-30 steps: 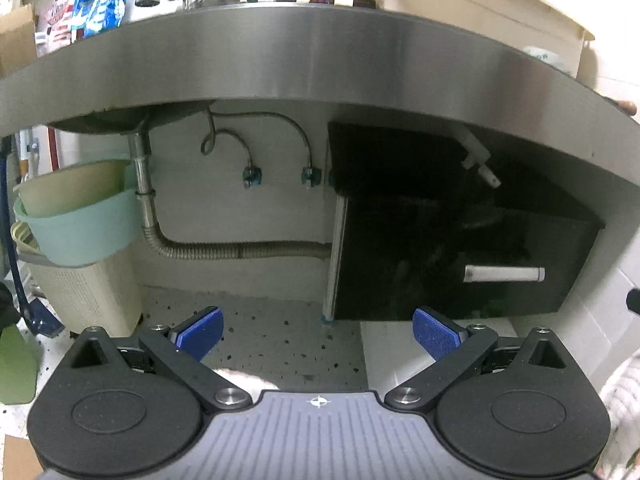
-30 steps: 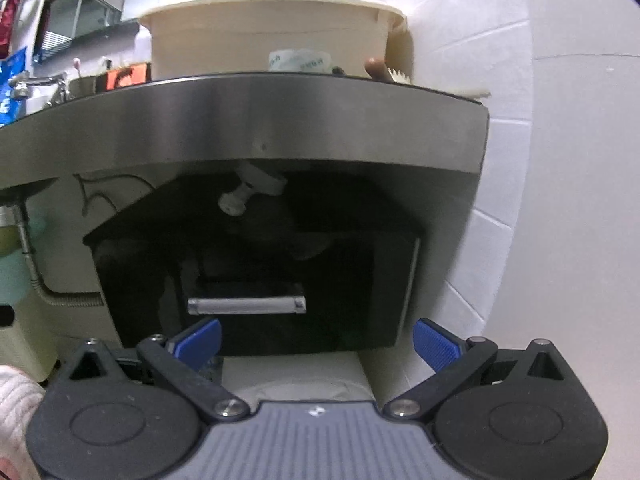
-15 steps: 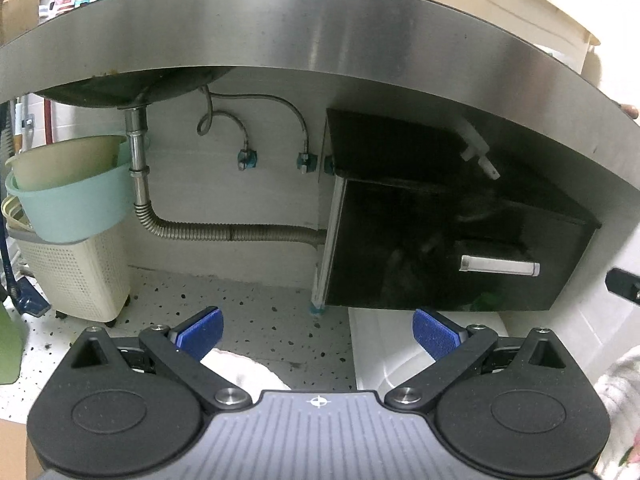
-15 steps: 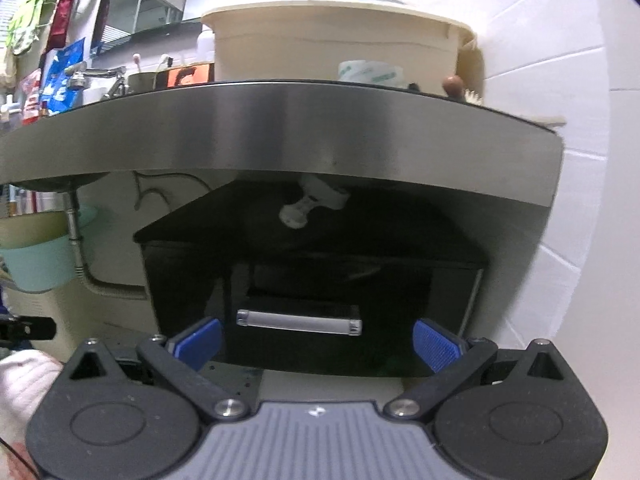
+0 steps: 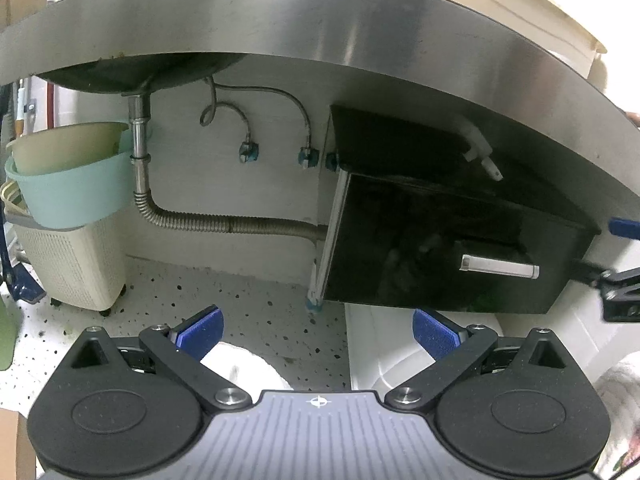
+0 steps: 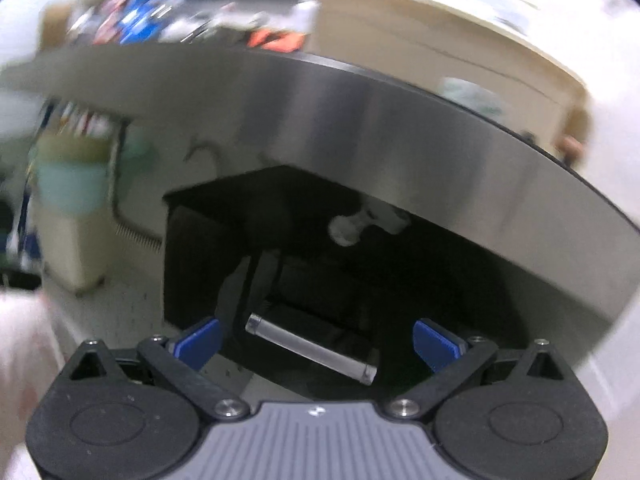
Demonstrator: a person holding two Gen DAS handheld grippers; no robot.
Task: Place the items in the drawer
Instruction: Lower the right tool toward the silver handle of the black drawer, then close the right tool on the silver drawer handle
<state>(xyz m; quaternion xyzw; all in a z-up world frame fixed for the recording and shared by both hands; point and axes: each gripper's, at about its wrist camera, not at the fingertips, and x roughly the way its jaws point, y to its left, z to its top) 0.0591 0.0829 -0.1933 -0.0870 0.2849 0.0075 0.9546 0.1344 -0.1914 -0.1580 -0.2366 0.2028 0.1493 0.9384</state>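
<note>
A glossy black drawer unit hangs under the steel counter, shut, with a silver bar handle. My left gripper is open and empty, low and left of the drawer front. In the blurred right wrist view, the same drawer fills the middle and its handle lies tilted just ahead, between the open, empty fingers of my right gripper. The right gripper's blue fingertip shows at the far right edge of the left wrist view, beside the drawer.
Under the sink, a corrugated drain hose runs to the wall. Stacked basins sit on a cream perforated bin at the left. A white tub stands below the drawer on the speckled floor. A cream container rests on the counter.
The right gripper has swung and tilted, closing in on the drawer handle; its view is now blurred. The left gripper has sunk slightly. The right fingertip has entered the left view.
</note>
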